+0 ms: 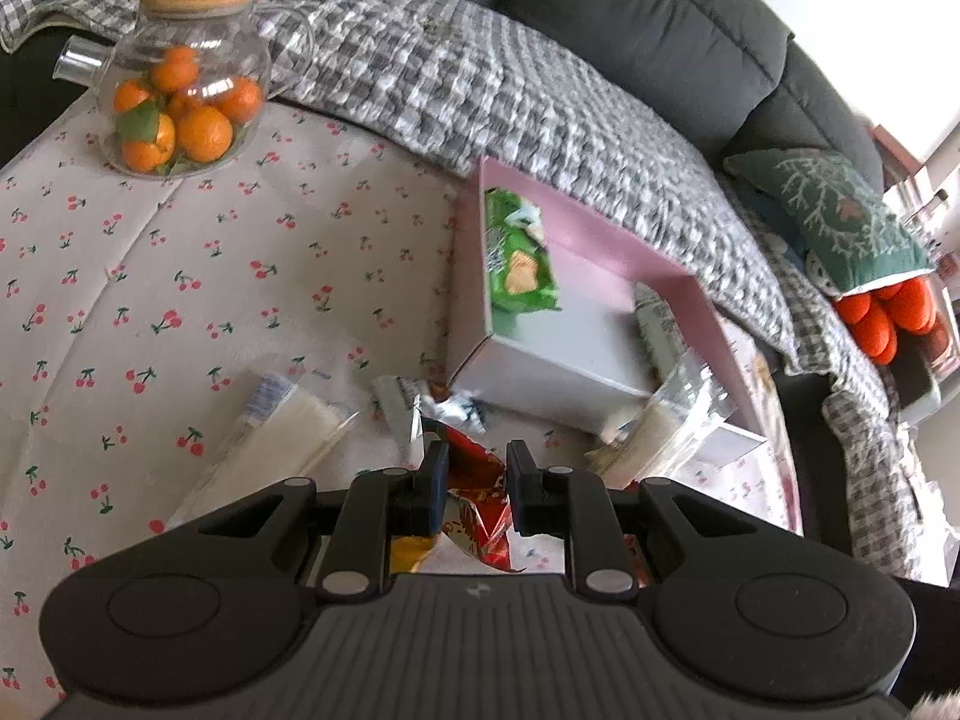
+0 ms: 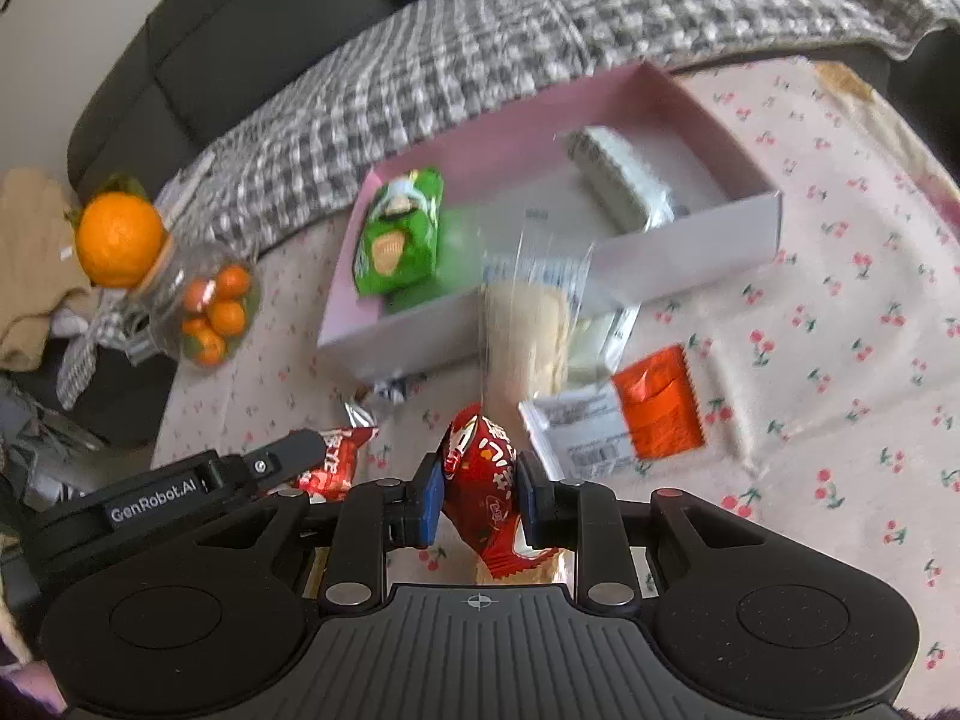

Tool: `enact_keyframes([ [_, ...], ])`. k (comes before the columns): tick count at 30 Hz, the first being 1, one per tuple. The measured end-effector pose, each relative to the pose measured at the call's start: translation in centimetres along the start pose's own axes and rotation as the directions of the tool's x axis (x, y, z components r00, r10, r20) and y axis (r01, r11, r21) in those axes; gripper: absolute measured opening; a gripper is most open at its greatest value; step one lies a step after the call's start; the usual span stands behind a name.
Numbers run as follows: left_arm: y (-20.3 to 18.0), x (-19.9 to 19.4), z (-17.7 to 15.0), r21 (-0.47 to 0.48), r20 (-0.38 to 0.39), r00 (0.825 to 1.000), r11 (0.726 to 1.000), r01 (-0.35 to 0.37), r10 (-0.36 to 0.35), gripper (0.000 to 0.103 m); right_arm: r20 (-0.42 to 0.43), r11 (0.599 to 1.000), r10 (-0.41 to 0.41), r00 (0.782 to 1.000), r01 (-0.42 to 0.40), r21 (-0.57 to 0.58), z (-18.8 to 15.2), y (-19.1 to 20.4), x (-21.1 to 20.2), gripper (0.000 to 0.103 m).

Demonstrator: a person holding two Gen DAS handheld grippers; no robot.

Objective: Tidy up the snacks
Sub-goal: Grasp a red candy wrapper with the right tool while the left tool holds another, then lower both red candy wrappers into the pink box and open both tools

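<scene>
Pink box [image 2: 690,234] dead ahead across the tabletop [image 2: 840,312], green packet inside. Right claw [image 2: 478,495] pinching red snack packet [image 2: 480,474], upright. Left claw [image 1: 477,483] spread over a second red packet [image 1: 474,498] (not yet gripped).

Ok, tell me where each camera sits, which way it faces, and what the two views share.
Left wrist: on the left hand-held gripper, looking forward and down over the cherry-print cloth to the pink box; both fingers straddle a red packet.
Right wrist: on the right hand-held gripper, facing the same box from the front; its fingers clamp a red snack packet, with the left gripper at lower left.
Shared: box, green snack bag, jar of oranges.
</scene>
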State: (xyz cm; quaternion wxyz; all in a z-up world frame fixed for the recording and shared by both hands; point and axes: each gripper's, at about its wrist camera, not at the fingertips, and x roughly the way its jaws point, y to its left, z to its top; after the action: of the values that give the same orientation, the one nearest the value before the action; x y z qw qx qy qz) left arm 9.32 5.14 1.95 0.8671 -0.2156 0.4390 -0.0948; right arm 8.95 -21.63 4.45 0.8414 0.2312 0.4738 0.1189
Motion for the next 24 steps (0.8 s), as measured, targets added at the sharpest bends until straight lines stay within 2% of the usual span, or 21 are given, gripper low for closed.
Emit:
enact_keyframes([
  [5, -1.4, -0.7, 0.3, 0.038, 0.045, 0.999, 0.999, 0.008, -0.009, 0.018, 0.074, 1.0, 0.01, 0.997, -0.012, 0.024, 1.8, -0.7, -2.0, 0.025],
  [11, -2.7, -0.2, 1.3, 0.067, 0.054, 0.998, 0.998, 0.013, -0.017, 0.018, 0.166, 0.997, -0.002, 0.986, -0.012, 0.083, 4.4, -2.9, -3.3, 0.025],
  [12, -2.9, 0.0, 1.6, 0.07, 0.058, 0.998, 0.997, 0.014, -0.018, 0.018, 0.178, 0.995, -0.005, 0.984, -0.013, 0.097, 4.8, -3.3, -3.3, 0.025],
  [13, -3.1, 0.2, 1.9, 0.072, 0.061, 0.998, 0.997, 0.017, -0.021, 0.008, 0.19, 0.994, -0.004, 0.982, -0.017, 0.112, 5.2, -3.8, -3.3, 0.025],
  [18, -4.9, 1.5, 3.3, 0.125, 0.083, 0.995, 0.991, 0.037, -0.048, 0.007, 0.237, 0.986, -0.002, 0.971, -0.037, 0.161, 6.5, -5.5, -2.3, 0.025],
  [21, -5.8, 1.7, 3.7, 0.165, 0.082, 0.996, 0.986, 0.013, -0.027, 0.007, 0.23, 0.985, -0.021, 0.973, -0.02, 0.173, 7.0, -5.9, -1.1, 0.025],
  [23, -6.1, 1.6, 3.4, 0.213, 0.063, 0.998, 0.977, -0.02, 0.007, 0.012, 0.215, 0.983, -0.016, 0.977, -0.024, 0.181, 7.1, -6.0, -0.5, 0.025],
  [24, -6.3, 1.8, 3.2, 0.243, 0.035, 0.999, 0.969, -0.043, 0.035, 0.023, 0.21, 0.983, -0.014, 0.978, -0.025, 0.181, 7.1, -6.0, -0.4, 0.025],
])
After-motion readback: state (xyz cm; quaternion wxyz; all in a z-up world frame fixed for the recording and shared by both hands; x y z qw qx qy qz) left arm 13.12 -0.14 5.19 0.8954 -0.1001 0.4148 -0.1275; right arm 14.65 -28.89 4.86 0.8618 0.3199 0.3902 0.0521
